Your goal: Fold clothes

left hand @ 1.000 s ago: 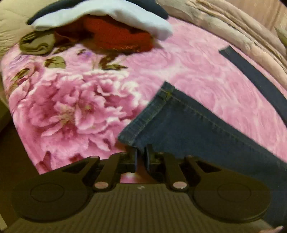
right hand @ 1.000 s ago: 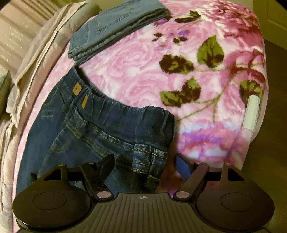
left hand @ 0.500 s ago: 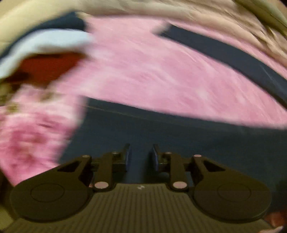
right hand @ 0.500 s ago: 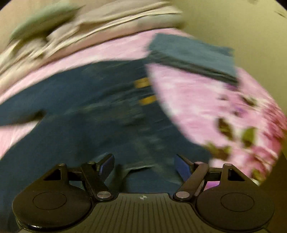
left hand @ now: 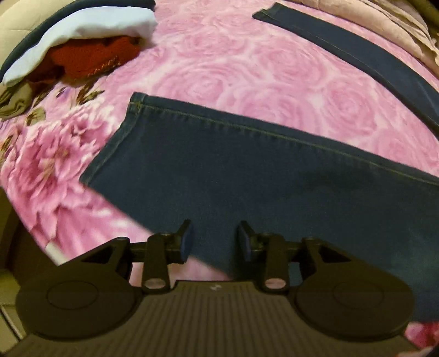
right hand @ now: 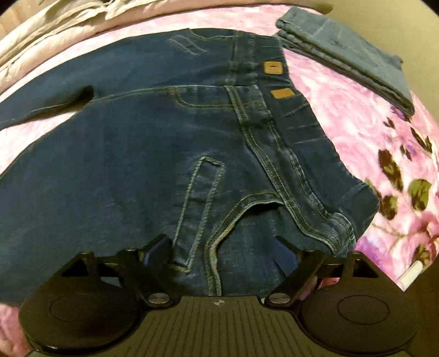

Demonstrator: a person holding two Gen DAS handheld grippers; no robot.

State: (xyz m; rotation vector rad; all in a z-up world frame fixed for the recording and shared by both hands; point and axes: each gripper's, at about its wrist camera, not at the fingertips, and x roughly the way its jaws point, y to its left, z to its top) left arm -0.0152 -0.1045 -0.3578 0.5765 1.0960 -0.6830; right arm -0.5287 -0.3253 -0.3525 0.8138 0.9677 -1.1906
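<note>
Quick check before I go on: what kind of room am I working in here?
Most likely a bedroom, with the work done on a bed. A pink floral blanket covers the surface, rumpled beige bedding lies along its far edge, and dark jeans are spread on it beside a folded lighter pair.

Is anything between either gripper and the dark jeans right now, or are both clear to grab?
Nothing visible blocks either one. The left gripper is open over the near leg of the dark jeans, and the right gripper is open at the waist end, with denim directly between its fingers.
</note>
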